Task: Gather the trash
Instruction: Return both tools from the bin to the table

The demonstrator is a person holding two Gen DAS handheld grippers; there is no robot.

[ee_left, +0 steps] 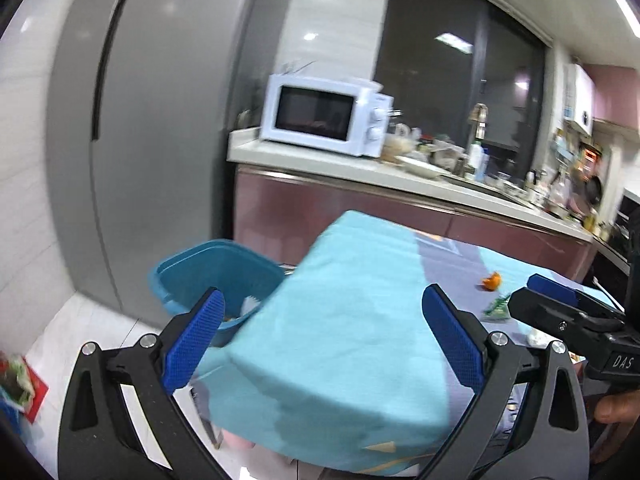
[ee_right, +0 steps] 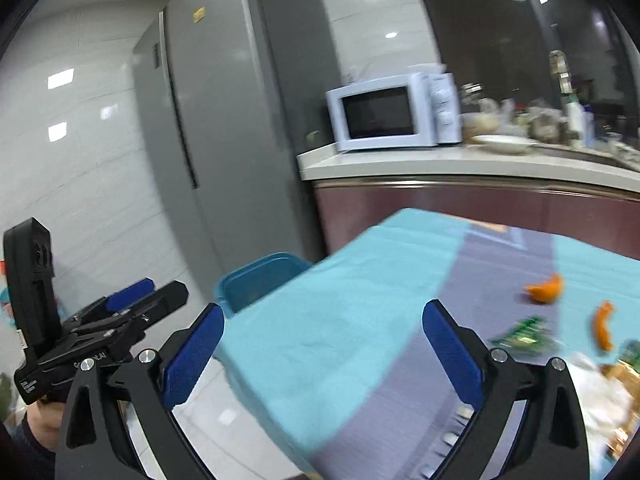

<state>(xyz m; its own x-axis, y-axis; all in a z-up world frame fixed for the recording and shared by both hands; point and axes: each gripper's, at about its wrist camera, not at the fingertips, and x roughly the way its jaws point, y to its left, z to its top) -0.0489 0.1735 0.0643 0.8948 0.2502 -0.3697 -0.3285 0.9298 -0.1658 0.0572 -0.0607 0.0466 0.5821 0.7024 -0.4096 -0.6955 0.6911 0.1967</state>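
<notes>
The right tool (ee_right: 322, 344) hangs wide open and empty over the turquoise-clothed worktop (ee_right: 320, 320). Orange peel pieces (ee_right: 546, 289) and a green wrapper (ee_right: 524, 336) (blurred) lie at its right. A blue bin (ee_right: 256, 280) stands beyond the worktop's edge. The left tool (ee_right: 154, 294) shows at left.

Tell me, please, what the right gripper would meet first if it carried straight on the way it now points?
Most likely the table's turquoise cloth: the open, empty right gripper points slightly downward at its near corner. The orange peel and green wrapper lie off to the right of that line. Depth is uncertain.
</notes>
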